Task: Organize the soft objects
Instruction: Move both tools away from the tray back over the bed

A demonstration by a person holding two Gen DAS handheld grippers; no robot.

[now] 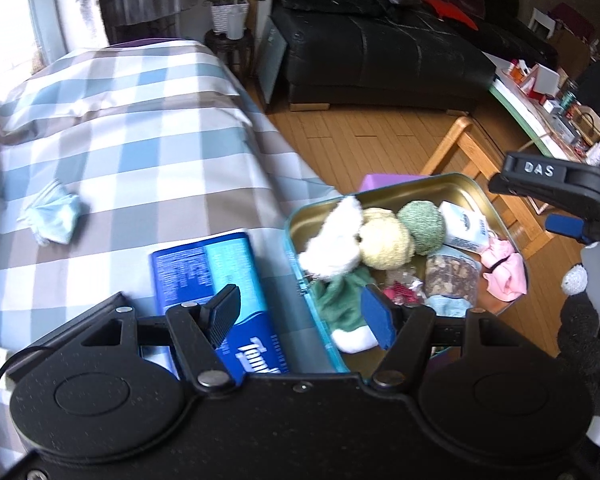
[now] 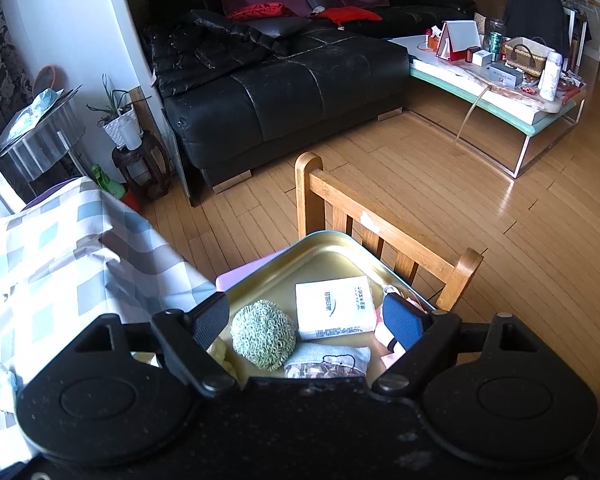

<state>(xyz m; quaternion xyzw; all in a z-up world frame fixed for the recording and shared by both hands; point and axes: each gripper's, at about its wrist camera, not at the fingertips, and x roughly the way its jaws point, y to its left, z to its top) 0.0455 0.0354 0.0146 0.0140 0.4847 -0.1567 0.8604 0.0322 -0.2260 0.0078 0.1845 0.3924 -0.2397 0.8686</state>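
Checked cloth covers the table (image 1: pixel 140 128); wood floor, black sofa (image 2: pixel 292 92) far, wooden chair (image 2: pixel 384 236) right. Gold tin (image 1: pixel 452 192) at table's right edge holds two yarn balls: one green (image 2: pixel 263 335), one yellow (image 1: pixel 386 243); one white plush (image 1: pixel 334 240), one white pack (image 2: pixel 334 307), one pink cloth (image 1: pixel 504 266). One blue pack (image 1: pixel 220 280) lies left of tin, one mask (image 1: pixel 54 216) far left. Left tool (image 1: pixel 302 316) and right tool (image 2: pixel 306 322) both spread, empty.

Glossy metal tin (image 2: pixel 332 250), knitted-looking green ball (image 2: pixel 263 335), matt checked cloth (image 1: pixel 120 128), polished wood floor (image 2: pixel 460 184).
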